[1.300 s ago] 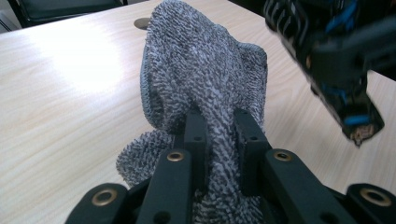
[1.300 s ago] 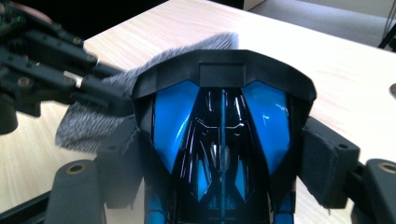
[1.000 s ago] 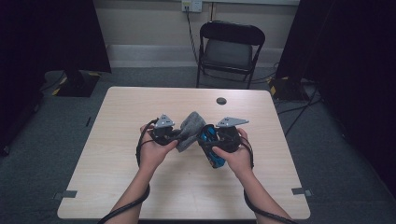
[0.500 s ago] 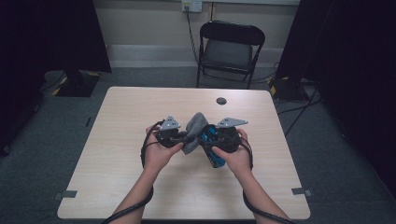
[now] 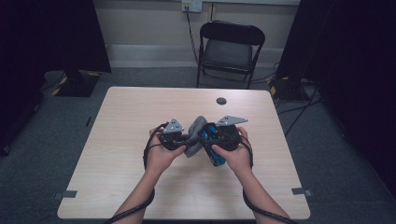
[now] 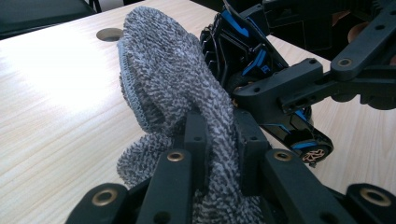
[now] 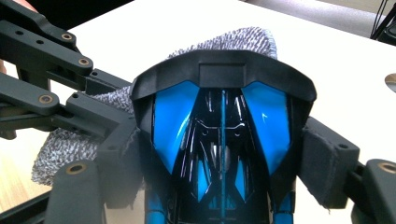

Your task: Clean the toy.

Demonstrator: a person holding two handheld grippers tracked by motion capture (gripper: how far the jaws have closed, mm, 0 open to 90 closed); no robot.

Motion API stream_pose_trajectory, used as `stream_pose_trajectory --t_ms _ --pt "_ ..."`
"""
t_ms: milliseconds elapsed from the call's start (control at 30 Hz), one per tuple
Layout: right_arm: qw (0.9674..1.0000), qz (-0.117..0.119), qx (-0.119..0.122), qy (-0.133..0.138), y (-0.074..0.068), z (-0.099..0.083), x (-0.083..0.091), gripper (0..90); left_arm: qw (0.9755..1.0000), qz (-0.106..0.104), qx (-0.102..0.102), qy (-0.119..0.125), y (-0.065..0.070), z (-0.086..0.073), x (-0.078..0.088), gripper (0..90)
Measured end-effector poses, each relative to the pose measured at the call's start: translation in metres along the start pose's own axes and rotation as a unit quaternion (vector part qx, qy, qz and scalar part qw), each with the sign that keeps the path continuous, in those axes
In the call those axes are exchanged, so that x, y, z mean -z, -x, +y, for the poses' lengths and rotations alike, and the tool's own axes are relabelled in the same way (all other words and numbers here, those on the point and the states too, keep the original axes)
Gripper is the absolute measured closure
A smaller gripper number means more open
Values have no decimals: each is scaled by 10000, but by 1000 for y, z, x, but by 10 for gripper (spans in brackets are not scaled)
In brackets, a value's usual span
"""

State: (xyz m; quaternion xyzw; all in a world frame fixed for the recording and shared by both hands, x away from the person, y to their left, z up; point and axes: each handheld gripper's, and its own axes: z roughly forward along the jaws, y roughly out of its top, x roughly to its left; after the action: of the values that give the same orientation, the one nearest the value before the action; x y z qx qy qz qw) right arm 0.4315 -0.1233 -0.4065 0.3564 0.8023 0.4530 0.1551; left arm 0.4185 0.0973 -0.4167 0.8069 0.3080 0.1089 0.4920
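Observation:
A blue and black toy car [image 5: 215, 148] is held above the middle of the table [image 5: 130, 116], nose up, with my right gripper [image 5: 211, 140] shut on its sides. In the right gripper view the car [image 7: 222, 135] sits between the padded fingers [image 7: 322, 165] of my right gripper [image 7: 223, 163]. A grey speckled cloth [image 5: 196, 125] is pinched in my left gripper [image 5: 187, 139]. In the left gripper view the jaws of my left gripper [image 6: 219, 128] clamp a fold of the cloth [image 6: 173, 79], which lies against the car [image 6: 247, 51].
A small round black cap [image 5: 221, 101] sits in the tabletop beyond the hands. A black folding chair [image 5: 231, 51] stands behind the table's far edge. Cables trail from both grippers along the forearms towards the near edge.
The left gripper and its cloth have shifted a little to the right, closer against the car. The right gripper and car have barely moved.

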Motion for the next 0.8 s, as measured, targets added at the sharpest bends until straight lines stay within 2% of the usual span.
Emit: stream_pose_trajectory --t_ms 500,800 --pt "10000 3 -10 61 0 4 0 256 10000 -56 -14 -42 0 -2 0 785" --pt "9999 -27 -67 116 2 9 2 255 9997 -219 -65 -130 7 -3 -6 785"
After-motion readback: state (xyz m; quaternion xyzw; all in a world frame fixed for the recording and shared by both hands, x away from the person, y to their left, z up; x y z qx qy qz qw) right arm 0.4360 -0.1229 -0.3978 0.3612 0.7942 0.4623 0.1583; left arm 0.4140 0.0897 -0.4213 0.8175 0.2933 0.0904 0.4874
